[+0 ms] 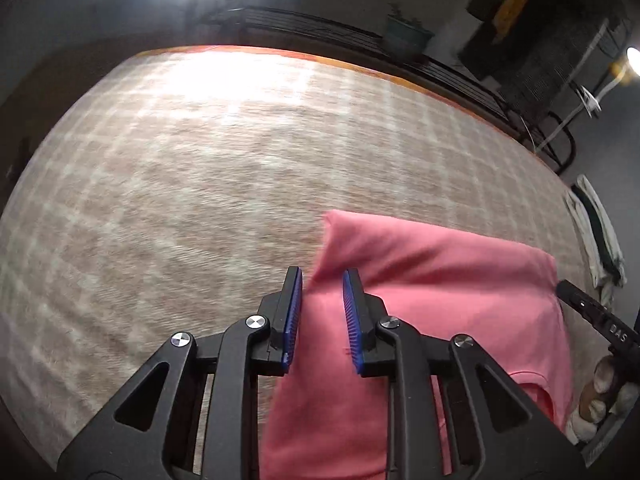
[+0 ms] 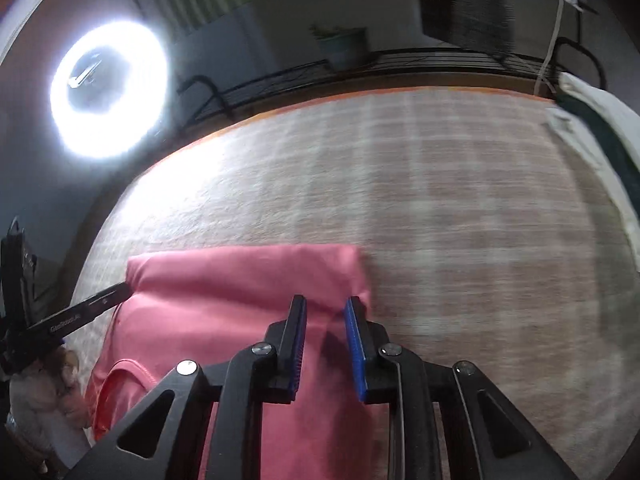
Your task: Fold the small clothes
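Pink garment point(image 1: 440, 280) on the checked tablecloth point(image 1: 180, 180), far edge doubled over, so mid-fold, I'd say. Left gripper point(image 1: 322, 280) & right gripper point(image 2: 326, 308) each pinch a top corner, cloth clamped btwn the pads. Next: lay edges even, then release.
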{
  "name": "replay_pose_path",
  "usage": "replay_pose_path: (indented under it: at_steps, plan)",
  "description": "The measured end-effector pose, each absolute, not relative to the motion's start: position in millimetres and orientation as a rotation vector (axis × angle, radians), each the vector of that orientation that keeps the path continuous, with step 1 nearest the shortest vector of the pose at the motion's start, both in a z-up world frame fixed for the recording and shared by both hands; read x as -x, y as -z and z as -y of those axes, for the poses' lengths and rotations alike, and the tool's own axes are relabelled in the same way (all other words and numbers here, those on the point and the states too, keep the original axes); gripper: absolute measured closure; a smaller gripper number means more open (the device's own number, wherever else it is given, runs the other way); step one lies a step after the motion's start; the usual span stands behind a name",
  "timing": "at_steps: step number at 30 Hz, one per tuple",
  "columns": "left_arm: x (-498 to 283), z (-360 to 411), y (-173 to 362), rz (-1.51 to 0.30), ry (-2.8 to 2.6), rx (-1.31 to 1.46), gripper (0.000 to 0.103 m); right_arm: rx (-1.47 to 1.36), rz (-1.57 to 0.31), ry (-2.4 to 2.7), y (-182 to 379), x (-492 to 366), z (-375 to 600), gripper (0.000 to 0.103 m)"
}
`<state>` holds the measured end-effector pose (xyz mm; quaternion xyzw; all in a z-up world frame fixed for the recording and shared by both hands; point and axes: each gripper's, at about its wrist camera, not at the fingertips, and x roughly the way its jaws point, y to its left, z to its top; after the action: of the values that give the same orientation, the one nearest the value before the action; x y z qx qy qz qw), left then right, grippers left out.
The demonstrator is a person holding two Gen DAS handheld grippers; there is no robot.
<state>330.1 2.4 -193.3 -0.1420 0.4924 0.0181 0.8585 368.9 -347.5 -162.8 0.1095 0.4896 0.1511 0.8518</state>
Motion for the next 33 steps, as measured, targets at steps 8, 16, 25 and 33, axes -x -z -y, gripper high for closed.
replay_pose_path:
  at_steps: [8,16,25,33]
  plan:
    - [-295.2,-52.8,179.8,-1.046,0.017,0.517,0.054,-0.250,-1.025,-0.424,146.3,-348.0,368.1,0.049]
    - [-220.0,-84.4,196.5,-1.148,0.086,0.856,0.051,-0.563,-1.117,-0.521,175.2,-317.9,434.5,0.049]
    - [-162.2,-65.0,216.5,-1.112,0.060,1.082,0.043,-0.730,-1.174,-0.610,207.6,-323.4,436.6,0.051]
    - [-193.4,-45.1,225.0,-1.076,0.069,1.197,0.042,-0.785,-1.170,-0.661,215.9,-332.1,400.5,0.063]
